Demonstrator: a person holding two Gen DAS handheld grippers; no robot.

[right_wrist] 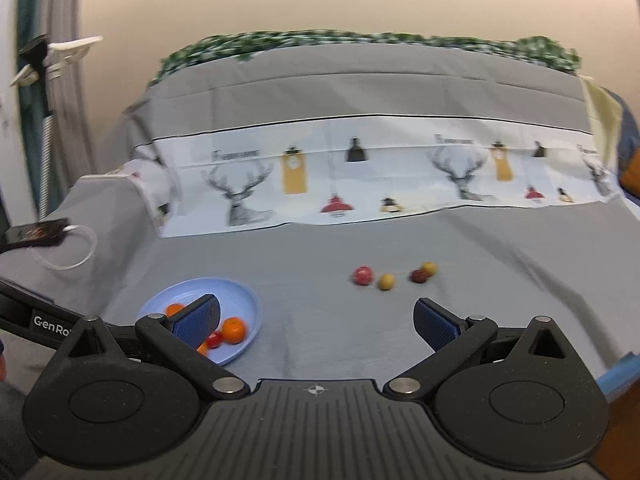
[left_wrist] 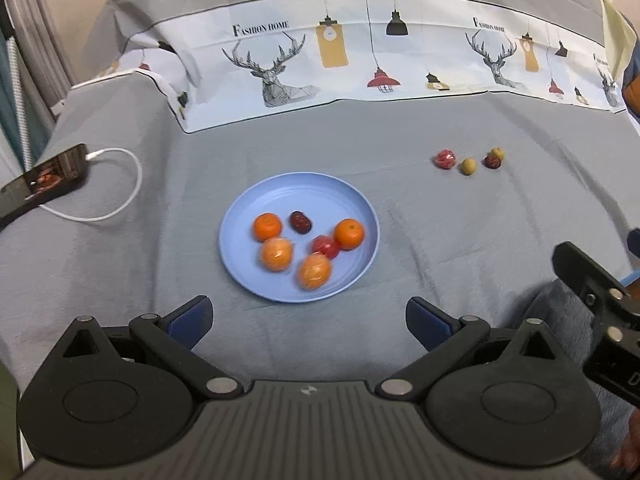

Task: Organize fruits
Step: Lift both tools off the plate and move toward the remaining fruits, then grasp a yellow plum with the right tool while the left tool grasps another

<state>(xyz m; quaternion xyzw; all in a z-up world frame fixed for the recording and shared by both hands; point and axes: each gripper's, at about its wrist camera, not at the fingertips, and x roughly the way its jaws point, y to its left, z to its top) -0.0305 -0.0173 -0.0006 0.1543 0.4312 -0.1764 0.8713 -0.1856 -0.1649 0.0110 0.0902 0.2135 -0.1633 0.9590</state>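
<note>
Both grippers spread wide, holding nothing.
Blue plate [left_wrist: 240, 216] holds six fruits; four small fruits [left_wrist: 467, 167] lie far right on grey cloth [left_wrist: 440, 248].

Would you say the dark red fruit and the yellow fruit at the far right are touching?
Touching: in the left wrist view the dark red fruit overlaps the yellow fruit with no cloth between.

The left gripper [left_wrist: 308, 322] is wide open, with its two blue-padded fingers [left_wrist: 190, 320] spread far apart and nothing between them. It points forward and is held level. The right gripper [right_wrist: 318, 320] is wide open too, its blue pads [right_wrist: 436, 326] well apart and holding nothing. In the left wrist view, part of the right gripper's black body [left_wrist: 596, 300] shows at the right edge, just beside the left gripper.
</note>
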